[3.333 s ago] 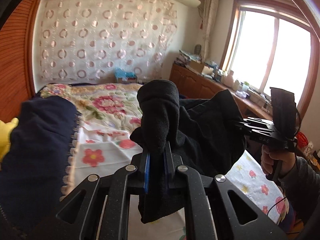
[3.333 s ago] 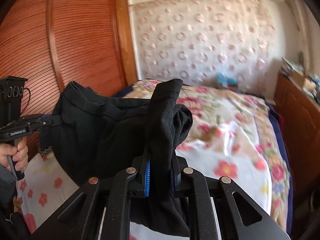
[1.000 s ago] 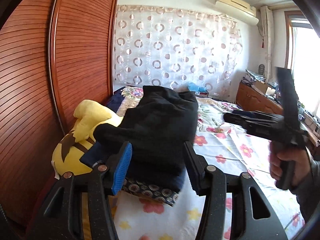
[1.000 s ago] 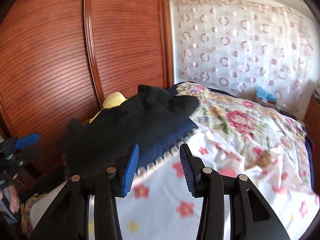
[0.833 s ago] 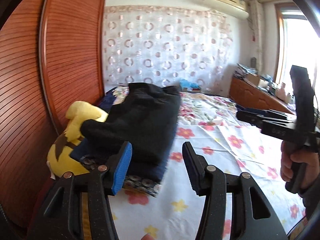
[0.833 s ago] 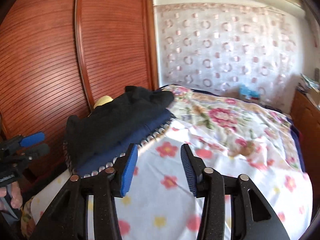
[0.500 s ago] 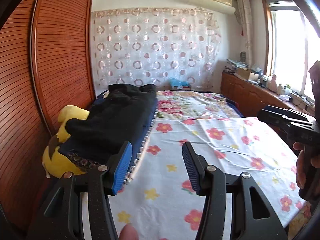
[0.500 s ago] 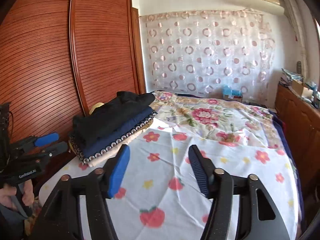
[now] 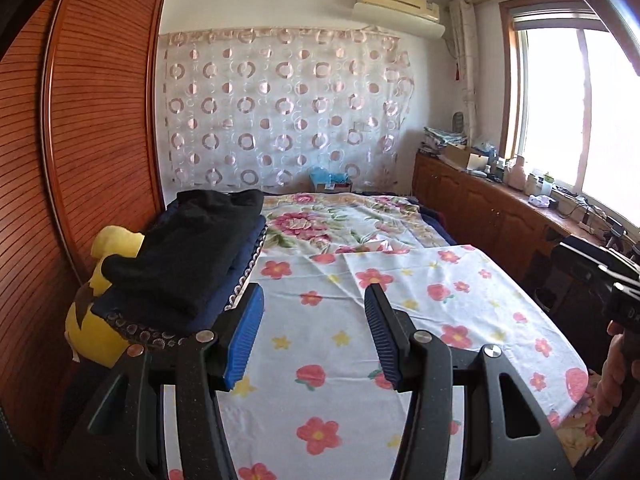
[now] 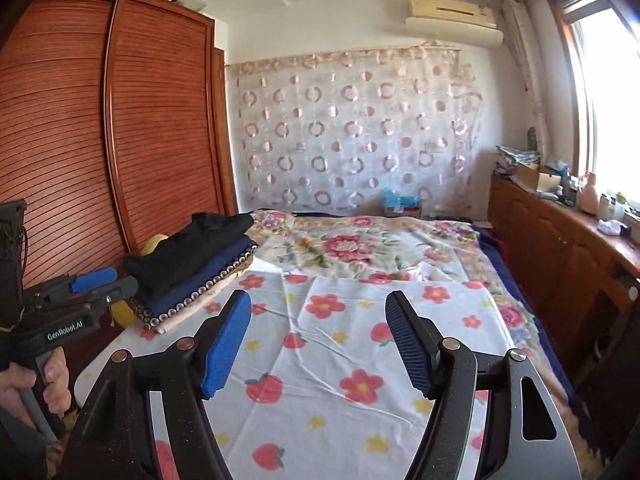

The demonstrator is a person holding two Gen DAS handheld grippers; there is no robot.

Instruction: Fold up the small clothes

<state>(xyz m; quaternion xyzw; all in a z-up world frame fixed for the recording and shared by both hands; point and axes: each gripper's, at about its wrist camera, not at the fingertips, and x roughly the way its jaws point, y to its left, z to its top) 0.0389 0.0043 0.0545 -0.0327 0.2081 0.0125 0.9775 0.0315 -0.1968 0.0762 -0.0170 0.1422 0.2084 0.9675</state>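
A folded black garment lies on top of a stack of folded clothes at the bed's left edge; it also shows in the right wrist view. Under it lie a navy garment with a beaded trim and a pale one. My left gripper is open and empty, held over the flowered sheet to the right of the stack. My right gripper is open and empty above the sheet. The left gripper's body shows in the right wrist view, the right gripper's in the left wrist view.
A yellow plush toy sits under the stack's near end, against the slatted wooden wardrobe. A wooden cabinet with clutter runs along the right wall under the window. A flowered quilt covers the far bed.
Both grippers let go of the black garment, which now lies on the stack. Both opened wide and pulled back from the stack toward the near end of the bed.
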